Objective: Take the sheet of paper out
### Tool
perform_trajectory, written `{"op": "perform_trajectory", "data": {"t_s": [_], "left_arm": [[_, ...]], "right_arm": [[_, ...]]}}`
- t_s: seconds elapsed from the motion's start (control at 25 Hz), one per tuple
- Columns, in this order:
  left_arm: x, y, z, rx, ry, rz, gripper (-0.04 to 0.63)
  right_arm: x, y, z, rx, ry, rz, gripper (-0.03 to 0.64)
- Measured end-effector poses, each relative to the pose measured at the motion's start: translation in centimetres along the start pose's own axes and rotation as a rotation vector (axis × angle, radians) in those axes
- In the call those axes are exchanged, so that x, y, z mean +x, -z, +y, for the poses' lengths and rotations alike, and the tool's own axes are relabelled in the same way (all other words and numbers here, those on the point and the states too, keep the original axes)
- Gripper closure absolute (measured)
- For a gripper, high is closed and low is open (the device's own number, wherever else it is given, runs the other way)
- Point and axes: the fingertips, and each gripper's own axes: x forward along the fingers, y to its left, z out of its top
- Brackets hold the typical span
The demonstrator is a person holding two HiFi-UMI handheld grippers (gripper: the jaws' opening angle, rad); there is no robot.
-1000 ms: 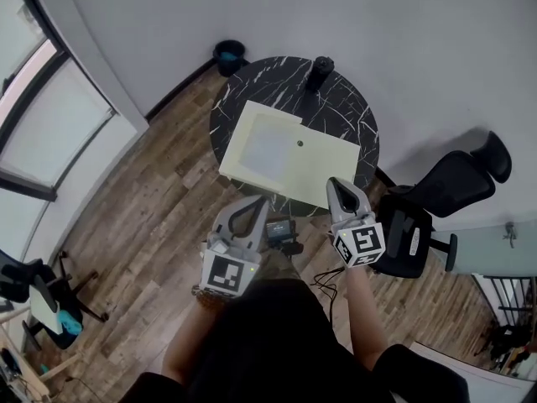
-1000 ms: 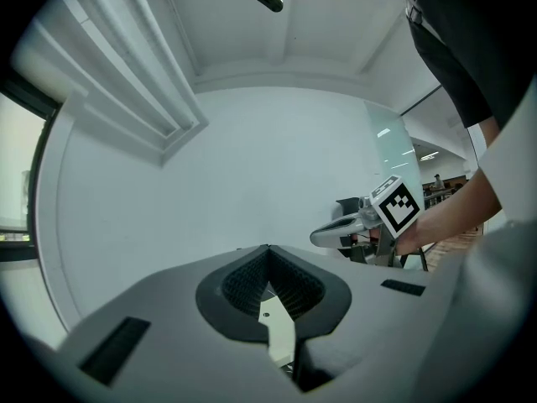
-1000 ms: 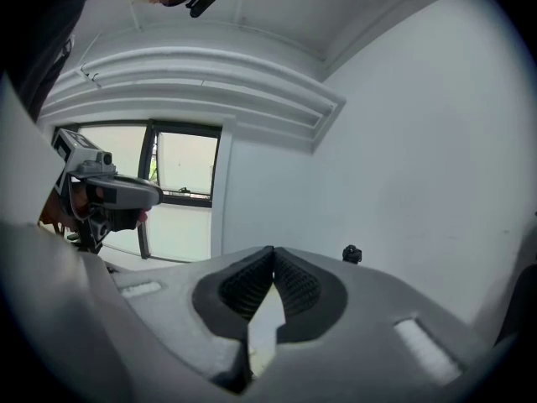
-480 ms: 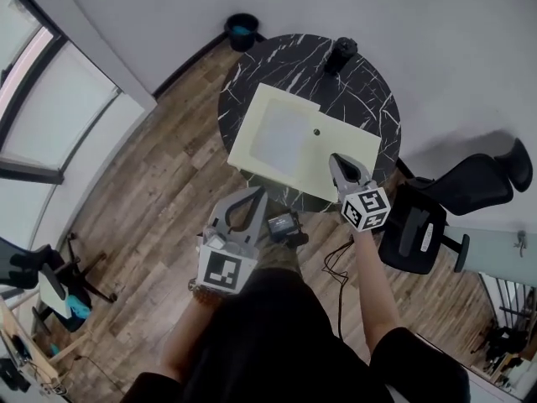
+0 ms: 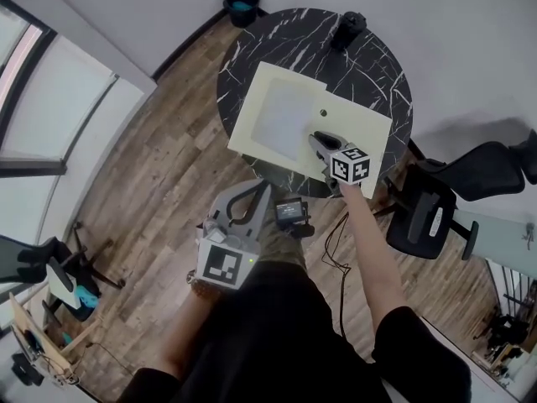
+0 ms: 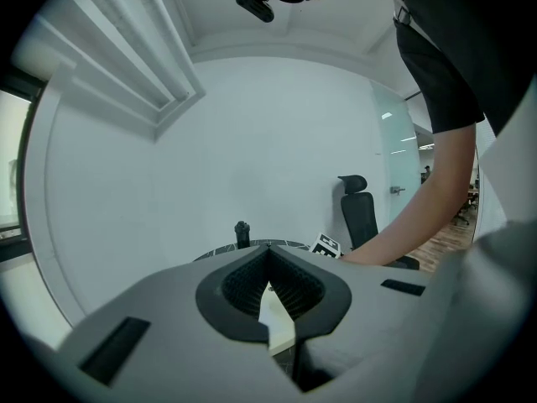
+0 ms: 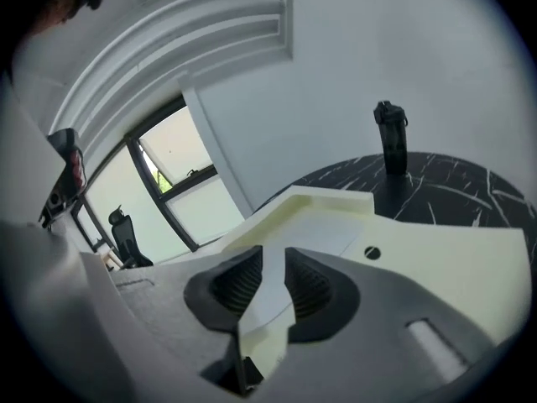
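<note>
A cream folder (image 5: 357, 137) lies flat on the round black marble table (image 5: 277, 40), with a paler sheet of paper (image 5: 285, 112) in its left half. My right gripper (image 5: 315, 139) is low over the folder's near middle, pointing at the sheet. Its jaws are opening; in the right gripper view (image 7: 273, 263) only the folder (image 7: 453, 259) and the sheet (image 7: 315, 229) show through the gap, and the pads press on nothing. My left gripper (image 5: 265, 186) is held back off the table near my waist, shut and empty; the left gripper view (image 6: 268, 254) shows its tips meeting.
A black cylinder bottle (image 5: 348, 28) stands at the table's far edge. A dark bin (image 5: 242, 5) sits on the wood floor by the wall. A black office chair (image 5: 436, 208) is close to the table's right. A round stud (image 7: 372, 253) marks the folder.
My right gripper has come down and forward from the table's near edge to over the folder, rolling as it went. The left gripper has sunk a little.
</note>
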Motion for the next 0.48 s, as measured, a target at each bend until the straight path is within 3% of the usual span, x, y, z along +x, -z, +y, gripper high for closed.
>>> {"op": "perform_trajectory", "data": {"t_s": [0.28, 0.48], "left_arm": [[0.4, 1.0, 1.2, -0.017, -0.007, 0.025, 0.601], [0.8, 1.7, 1.6, -0.014, -0.003, 0.047, 0.601]], "right_arm": [[3.4, 2.8, -2.8, 0.302, -0.041, 0.077, 0.534], [5.8, 3.8, -3.4, 0.309, -0.044, 0.153, 0.532]]}}
